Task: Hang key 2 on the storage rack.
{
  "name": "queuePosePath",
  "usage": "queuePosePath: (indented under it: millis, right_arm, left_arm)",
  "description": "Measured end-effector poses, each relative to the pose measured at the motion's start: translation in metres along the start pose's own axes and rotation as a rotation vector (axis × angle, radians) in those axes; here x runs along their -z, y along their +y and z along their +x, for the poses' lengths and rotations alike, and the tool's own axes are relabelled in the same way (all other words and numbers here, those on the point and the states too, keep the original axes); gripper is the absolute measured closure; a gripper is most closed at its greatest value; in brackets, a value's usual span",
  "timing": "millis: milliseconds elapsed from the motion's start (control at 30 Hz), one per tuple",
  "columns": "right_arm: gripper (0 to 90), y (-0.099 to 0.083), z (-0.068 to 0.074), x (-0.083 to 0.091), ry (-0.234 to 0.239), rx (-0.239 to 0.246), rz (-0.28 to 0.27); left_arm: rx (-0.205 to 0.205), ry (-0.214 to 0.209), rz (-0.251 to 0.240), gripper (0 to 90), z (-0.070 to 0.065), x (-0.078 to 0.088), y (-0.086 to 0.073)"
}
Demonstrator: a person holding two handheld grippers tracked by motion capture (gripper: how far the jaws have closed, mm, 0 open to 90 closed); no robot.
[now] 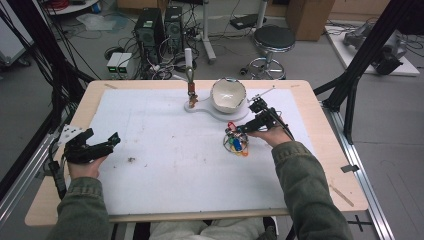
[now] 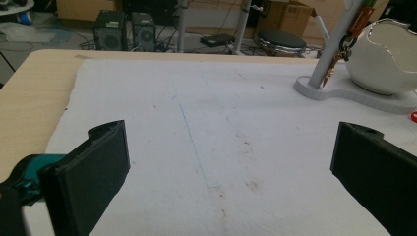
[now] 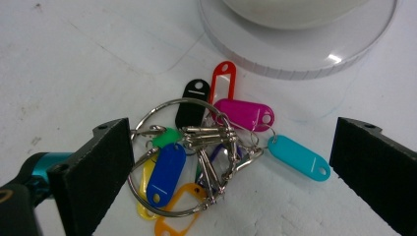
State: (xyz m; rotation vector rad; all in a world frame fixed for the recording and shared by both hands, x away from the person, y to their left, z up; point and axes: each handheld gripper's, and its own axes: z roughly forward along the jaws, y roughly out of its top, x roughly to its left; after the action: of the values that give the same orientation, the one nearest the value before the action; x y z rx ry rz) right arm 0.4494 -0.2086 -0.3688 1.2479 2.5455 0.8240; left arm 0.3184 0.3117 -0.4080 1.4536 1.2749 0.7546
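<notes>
Right tongs (image 3: 231, 167) gaping wide astride the key bunch (image 3: 206, 152), which lies on the table (image 1: 150, 150) at 5 o'clock of the bowl (image 1: 228, 95); looks like a pre-grasp. Left tongs (image 2: 228, 172) open, empty, idle at 9 o'clock. Next: lower and close on the ring.

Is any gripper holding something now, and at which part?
Nothing is held. Right gripper stands open around the metal ring of coloured plastic key tags; left gripper is open.

A lab: computer towers (image 1: 159, 30), floor cables (image 1: 120, 50), black rig frame (image 1: 372, 45).
</notes>
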Motion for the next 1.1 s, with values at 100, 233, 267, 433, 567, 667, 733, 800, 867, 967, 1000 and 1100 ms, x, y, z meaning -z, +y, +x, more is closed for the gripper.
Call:
queuePosePath:
  millis: [100,233,267,433,567,667,733,800,867,967,1000,1100]
  right_arm:
    - [2.0,-0.005,-0.002,-0.004,0.004,-0.012,0.010]
    - [2.0,-0.009,-0.004,-0.009,0.005,-0.021,0.016]
    - [2.0,-0.010,-0.004,-0.011,0.005,-0.020,0.019]
    - [2.1,-0.014,-0.006,-0.016,0.009,-0.039,0.034]
    - [2.1,-0.017,-0.008,-0.022,0.007,-0.046,0.047]
    - [2.1,-0.019,-0.009,-0.025,0.008,-0.061,0.052]
    - [2.2,-0.021,-0.009,-0.027,0.008,-0.060,0.058]
    - [2.3,-0.022,-0.010,-0.029,0.007,-0.059,0.067]
    - [4.8,-0.022,-0.009,-0.030,0.006,-0.055,0.073]
    - [7.4,-0.022,-0.009,-0.032,0.014,-0.060,0.081]
    - [9.6,-0.022,-0.009,-0.033,0.017,-0.054,0.080]
    - [15.0,-0.022,-0.008,-0.035,0.022,-0.074,0.092]
  left_arm:
    - [0.000,0.001,0.001,1.8,0.000,0.000,0.000]
    - [-0.001,0.000,0.001,1.8,0.000,0.000,0.000]
    - [-0.001,0.000,0.001,1.8,0.000,0.000,0.000]
    - [0.000,0.001,0.001,1.8,0.000,0.000,0.000]
    - [0.003,0.001,-0.001,1.8,0.000,0.000,0.000]
    - [0.004,0.001,-0.002,1.8,0.000,0.000,0.000]
    - [0.001,0.001,0.002,1.8,0.000,0.000,0.000]
    - [0.000,0.001,0.002,1.8,0.000,0.000,0.000]
    - [0.001,0.001,0.001,1.8,0.000,0.000,0.000]
    - [0.004,0.001,-0.002,1.8,0.000,0.000,0.000]
    - [0.004,0.001,-0.001,1.8,0.000,0.000,0.000]
    - [0.003,0.002,-0.002,1.8,0.000,0.000,0.000]
